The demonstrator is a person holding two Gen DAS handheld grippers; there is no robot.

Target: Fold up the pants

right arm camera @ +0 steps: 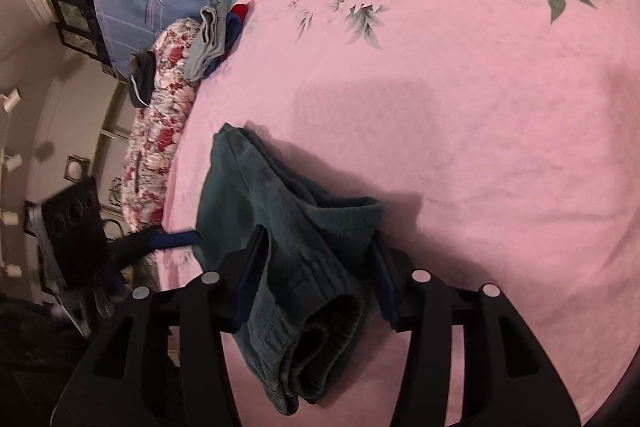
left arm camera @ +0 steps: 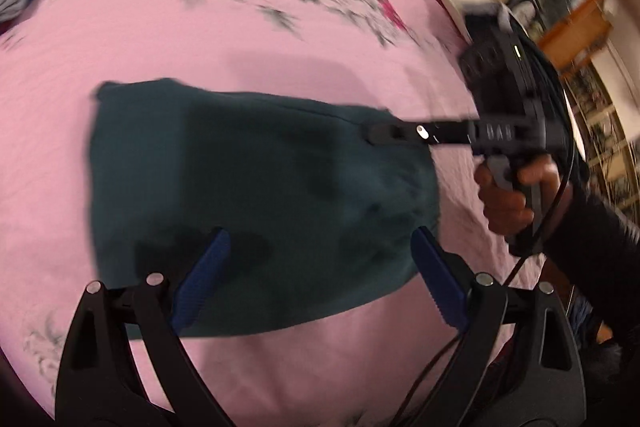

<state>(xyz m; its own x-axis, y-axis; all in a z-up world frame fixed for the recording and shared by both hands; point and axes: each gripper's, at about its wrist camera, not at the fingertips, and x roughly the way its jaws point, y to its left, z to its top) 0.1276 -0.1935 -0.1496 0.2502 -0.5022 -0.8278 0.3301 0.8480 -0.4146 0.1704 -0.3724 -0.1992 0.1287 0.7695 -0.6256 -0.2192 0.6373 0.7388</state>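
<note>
The dark teal pants lie folded into a compact rectangle on the pink bedspread. My left gripper is open and empty, hovering just above the near edge of the pants. In the left wrist view the right gripper reaches in from the right with its fingers at the pants' far right edge. In the right wrist view the pants run between the right gripper's spread fingers, which straddle the thick folded end without pinching it. The left gripper's blue finger shows at the pants' left side.
The bedspread has a flower print at its far side. A floral quilt, small garments and pillows lie at the bed's edge. Shelves stand beyond the bed on the right.
</note>
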